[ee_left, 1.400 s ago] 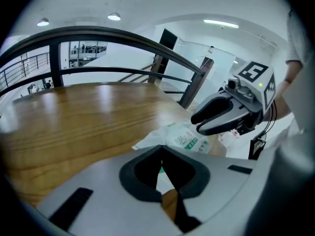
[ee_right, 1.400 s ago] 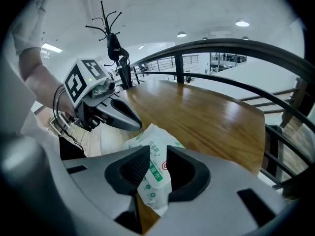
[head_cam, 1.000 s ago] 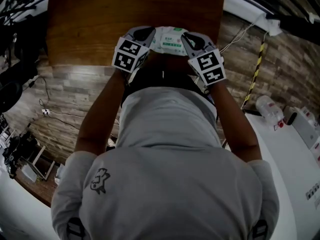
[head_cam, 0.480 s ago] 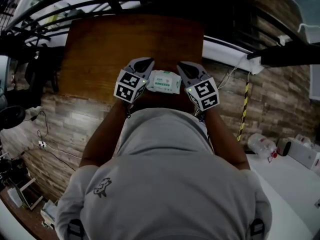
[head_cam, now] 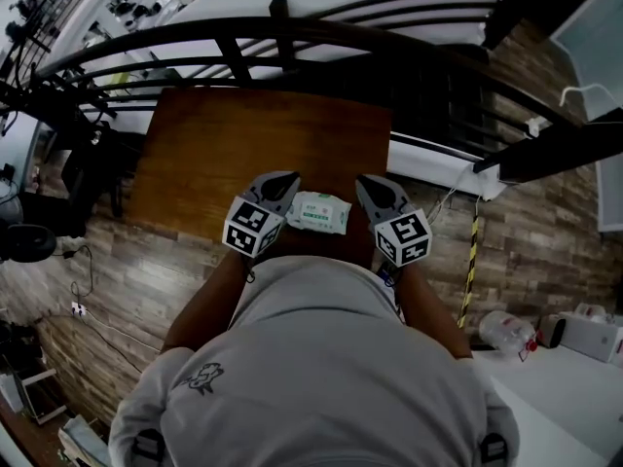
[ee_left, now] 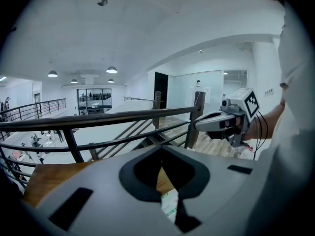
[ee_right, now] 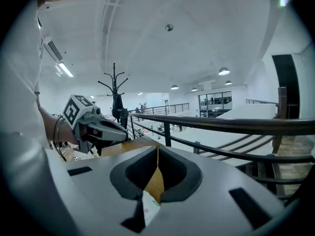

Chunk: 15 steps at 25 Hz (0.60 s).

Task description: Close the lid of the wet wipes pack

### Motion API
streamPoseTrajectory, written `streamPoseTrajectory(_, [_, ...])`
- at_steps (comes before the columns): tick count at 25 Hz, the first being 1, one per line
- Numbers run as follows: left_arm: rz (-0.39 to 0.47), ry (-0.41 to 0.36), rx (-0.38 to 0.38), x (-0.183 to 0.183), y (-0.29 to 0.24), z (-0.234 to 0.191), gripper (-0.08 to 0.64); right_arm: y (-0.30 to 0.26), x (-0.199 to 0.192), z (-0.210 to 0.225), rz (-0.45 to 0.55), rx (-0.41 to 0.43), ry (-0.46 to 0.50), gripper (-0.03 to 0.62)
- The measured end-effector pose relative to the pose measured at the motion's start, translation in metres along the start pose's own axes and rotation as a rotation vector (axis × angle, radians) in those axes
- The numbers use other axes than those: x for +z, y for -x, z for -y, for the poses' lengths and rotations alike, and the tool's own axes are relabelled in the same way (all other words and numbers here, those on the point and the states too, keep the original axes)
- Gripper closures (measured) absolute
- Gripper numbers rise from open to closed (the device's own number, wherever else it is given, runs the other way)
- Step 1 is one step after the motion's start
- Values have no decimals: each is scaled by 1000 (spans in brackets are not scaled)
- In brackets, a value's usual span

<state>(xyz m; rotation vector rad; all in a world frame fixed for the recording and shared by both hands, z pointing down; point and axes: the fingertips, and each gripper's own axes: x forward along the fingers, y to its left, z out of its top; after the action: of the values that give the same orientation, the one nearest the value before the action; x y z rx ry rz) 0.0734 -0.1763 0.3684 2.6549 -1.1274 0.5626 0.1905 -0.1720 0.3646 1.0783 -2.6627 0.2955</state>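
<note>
The wet wipes pack [head_cam: 319, 213] lies on the wooden table [head_cam: 243, 134], in the gap between the two grippers and lower than both. Its lid looks flat in the head view, though the picture is too small to be sure. The left gripper [head_cam: 289, 177] stands just left of the pack with its jaws brought together, nothing between them. The right gripper [head_cam: 361, 181] stands just right of the pack, its jaws likewise closed and empty. In each gripper view a corner of the pack shows only through the notch under the meeting jaws.

A second ago both grippers crowded the pack's ends at the table's near edge. Now they have come up off it, and the head view has pulled back with them, so the whole tabletop and the dark railing [head_cam: 292, 42] beyond the grippers are in sight.
</note>
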Motion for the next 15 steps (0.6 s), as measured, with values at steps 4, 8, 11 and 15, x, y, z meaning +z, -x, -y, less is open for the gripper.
streamPoseTrajectory(4, [5,-4,2,6,13,0,548,5,9,-4,18,6,-1,556])
streamPoseTrajectory(8, [20,-28,-15,12,20,0,548,6,19,-8,43,-7,11,557])
streamPoseTrajectory(11, [31,-36,-29,13,31,1,548,11,25,-18,60,-29,8,557])
streamPoseTrajectory(15, [45,-53,-51,10,51,4,548,17,29,-38,77,-59,2,557])
